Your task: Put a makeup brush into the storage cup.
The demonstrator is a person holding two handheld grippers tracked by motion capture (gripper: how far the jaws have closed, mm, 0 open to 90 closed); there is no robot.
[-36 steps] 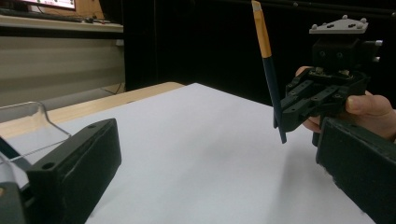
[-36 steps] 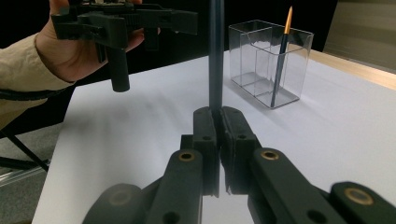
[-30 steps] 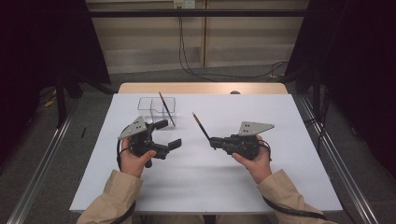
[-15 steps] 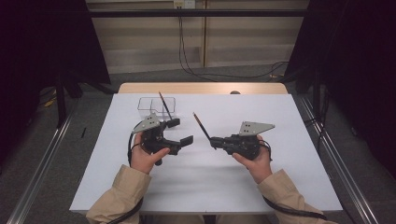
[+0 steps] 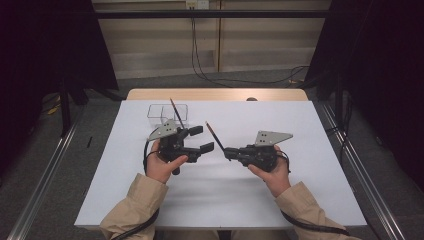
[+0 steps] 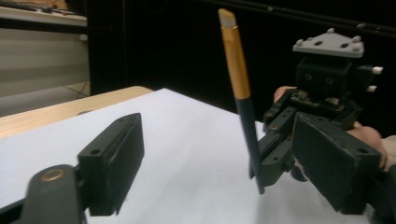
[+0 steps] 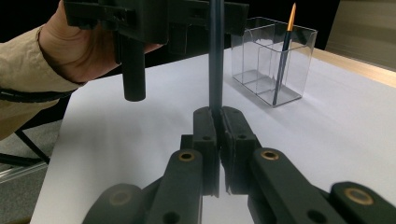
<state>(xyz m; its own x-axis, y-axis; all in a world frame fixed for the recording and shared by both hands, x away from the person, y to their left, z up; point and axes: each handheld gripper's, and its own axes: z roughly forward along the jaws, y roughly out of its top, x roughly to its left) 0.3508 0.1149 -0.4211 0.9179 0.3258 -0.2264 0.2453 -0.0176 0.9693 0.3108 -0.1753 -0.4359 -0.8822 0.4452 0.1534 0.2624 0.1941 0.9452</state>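
Two grippers are working one brush here. Over on the left, the clear holder (image 5: 167, 113) is sitting near the table's far edge with another brush (image 5: 176, 111) leaning in it. Your left gripper (image 5: 198, 139) is open with nothing between its jaws, though they've just been closing. Moving right, the brush (image 5: 215, 136) is slanting up and away toward the holder, so its free end is lying just beside those jaws. Your right gripper (image 5: 228, 152) is clamping its lower end.
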